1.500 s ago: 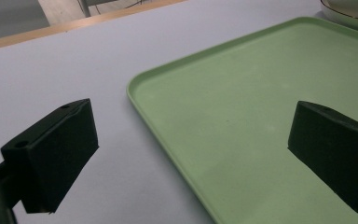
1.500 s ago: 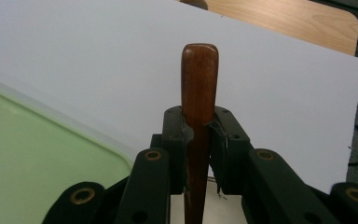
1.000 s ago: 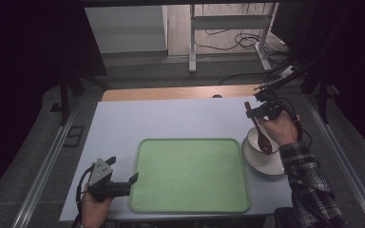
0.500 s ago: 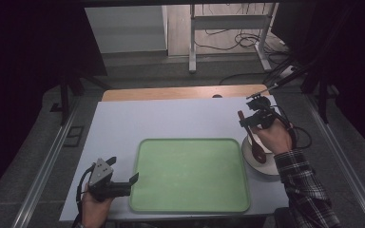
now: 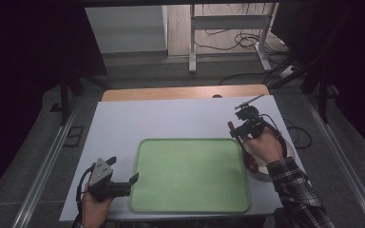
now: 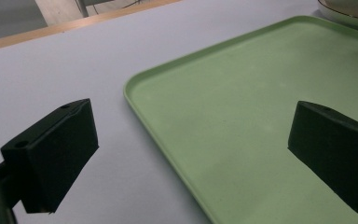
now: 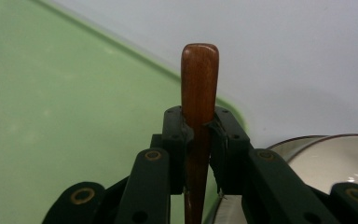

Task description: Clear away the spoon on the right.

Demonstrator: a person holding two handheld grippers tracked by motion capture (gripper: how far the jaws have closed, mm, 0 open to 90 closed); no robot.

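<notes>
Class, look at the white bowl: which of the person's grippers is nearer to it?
Right. The right gripper, shut on a wooden spoon, hangs right beside the white bowl. The left gripper sits across the green tray, at its near left corner.

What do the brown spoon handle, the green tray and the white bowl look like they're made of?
Brown spoon handle: likely varnished wood, reddish with a soft sheen. Flat green tray: probably matte plastic, uniform colour, moulded rim. Round white bowl: seemingly glazed ceramic or enamel, glossy, dark rim.

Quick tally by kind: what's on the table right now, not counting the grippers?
Green tray: 1
White bowl: 1
Wooden spoon, clamped in the right gripper: 1
Total: 3
</notes>
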